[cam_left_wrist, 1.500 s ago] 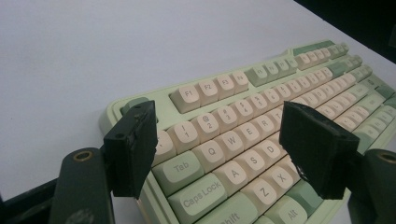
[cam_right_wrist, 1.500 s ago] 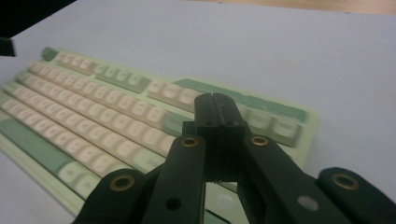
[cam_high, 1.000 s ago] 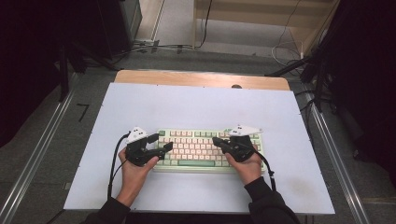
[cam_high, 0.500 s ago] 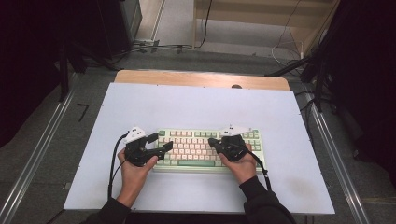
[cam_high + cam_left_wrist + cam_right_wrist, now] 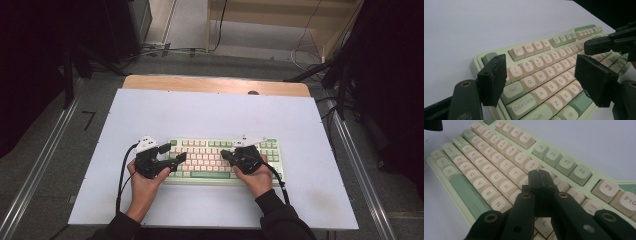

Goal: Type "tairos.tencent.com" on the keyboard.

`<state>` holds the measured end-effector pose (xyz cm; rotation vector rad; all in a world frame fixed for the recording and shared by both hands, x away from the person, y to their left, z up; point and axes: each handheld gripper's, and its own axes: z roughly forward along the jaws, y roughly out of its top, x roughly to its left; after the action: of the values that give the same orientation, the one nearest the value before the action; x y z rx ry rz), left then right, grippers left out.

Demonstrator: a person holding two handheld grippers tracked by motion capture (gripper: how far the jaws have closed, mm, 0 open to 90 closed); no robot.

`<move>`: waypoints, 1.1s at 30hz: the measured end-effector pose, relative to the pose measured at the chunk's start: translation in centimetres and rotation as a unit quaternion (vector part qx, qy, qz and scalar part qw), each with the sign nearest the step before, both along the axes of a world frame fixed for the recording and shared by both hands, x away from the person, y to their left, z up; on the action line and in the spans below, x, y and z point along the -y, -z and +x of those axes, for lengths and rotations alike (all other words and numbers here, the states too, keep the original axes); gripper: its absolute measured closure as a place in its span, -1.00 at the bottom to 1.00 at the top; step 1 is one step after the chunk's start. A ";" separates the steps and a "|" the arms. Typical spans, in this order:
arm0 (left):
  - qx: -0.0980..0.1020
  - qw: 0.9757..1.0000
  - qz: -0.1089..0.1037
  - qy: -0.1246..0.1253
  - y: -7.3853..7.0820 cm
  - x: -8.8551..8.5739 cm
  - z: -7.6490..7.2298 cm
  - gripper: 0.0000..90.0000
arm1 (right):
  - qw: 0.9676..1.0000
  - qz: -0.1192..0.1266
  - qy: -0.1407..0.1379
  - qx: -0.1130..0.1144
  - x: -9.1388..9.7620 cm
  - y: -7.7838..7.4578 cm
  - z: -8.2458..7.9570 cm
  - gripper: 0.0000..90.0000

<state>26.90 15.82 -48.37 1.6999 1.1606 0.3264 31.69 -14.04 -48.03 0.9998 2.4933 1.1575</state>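
A green and cream keyboard [image 5: 225, 159] lay on the near half of the white table [image 5: 210, 115], its long side running across in front of the person. The left gripper [image 5: 176, 161] hung at the keyboard's left end with its jaws standing well apart; in the left gripper view its pads [image 5: 492, 80] framed the Tab, Q and A keys from above without touching them. The right gripper [image 5: 227, 156] had its jaws pressed together with nothing between them, and its tips sat over the middle of the letter rows, near the U and I keys. Whether the tips actually pressed a key was hard to tell, since the jaws hid the spot beneath them.
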 end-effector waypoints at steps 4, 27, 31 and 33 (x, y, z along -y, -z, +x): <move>-0.001 1.000 -0.002 -0.001 0.0 0.0 0.0 -0.41 | 1.000 0.000 0.002 -0.002 0.0 0.2 0.3 0.95; -0.001 1.000 -0.009 0.010 0.0 0.2 0.0 -0.38 | 0.998 0.060 0.033 -0.001 2.3 -1.7 0.6 -0.03; 0.000 1.000 -0.003 0.013 0.0 0.4 0.0 -0.37 | 0.997 0.063 0.037 -0.003 2.6 -1.9 0.6 -0.10; -0.001 1.000 -0.002 0.014 0.0 0.5 -0.1 -0.38 | 0.997 0.063 0.038 -0.004 2.7 -1.9 0.5 -0.12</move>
<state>26.85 15.36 -48.37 1.7122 1.1360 0.3056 32.21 -16.69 -46.10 1.1237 2.3914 1.3017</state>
